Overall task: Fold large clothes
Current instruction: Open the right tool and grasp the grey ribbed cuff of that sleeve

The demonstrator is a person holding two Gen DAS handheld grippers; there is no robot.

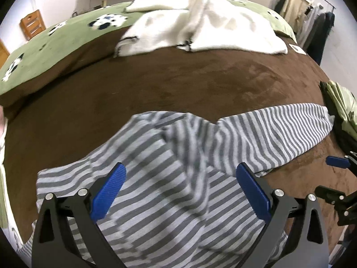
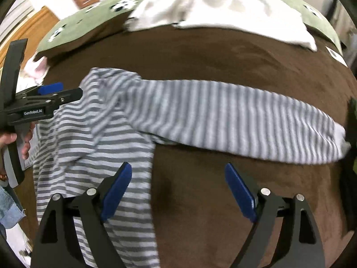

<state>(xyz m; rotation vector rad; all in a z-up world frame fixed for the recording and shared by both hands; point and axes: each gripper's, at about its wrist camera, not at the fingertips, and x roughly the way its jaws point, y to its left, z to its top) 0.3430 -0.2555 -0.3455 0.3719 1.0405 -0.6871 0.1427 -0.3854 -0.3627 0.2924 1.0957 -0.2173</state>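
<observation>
A grey-and-white striped long-sleeved shirt (image 1: 178, 174) lies crumpled on the brown bed cover (image 1: 178, 82). One sleeve (image 2: 223, 116) stretches out flat to the right. My left gripper (image 1: 181, 167) hangs open above the shirt's body with nothing between its blue pads. My right gripper (image 2: 178, 166) is also open and empty. Its left pad is over the shirt's edge (image 2: 133, 189) and its right pad over bare brown cover (image 2: 200, 201). The left gripper (image 2: 67, 91) shows at the left edge of the right wrist view, held by a hand (image 2: 9, 138). The right gripper (image 1: 330, 177) shows at the right edge of the left wrist view.
A white fleece cloth (image 1: 200, 22) lies heaped at the far end of the bed, on a green panda-print quilt (image 1: 55, 51). Folded green fabric (image 1: 343, 107) sits at the bed's right edge. A clothes rack (image 1: 308, 17) stands beyond it. Pale pink cloth (image 2: 38, 67) lies at the left.
</observation>
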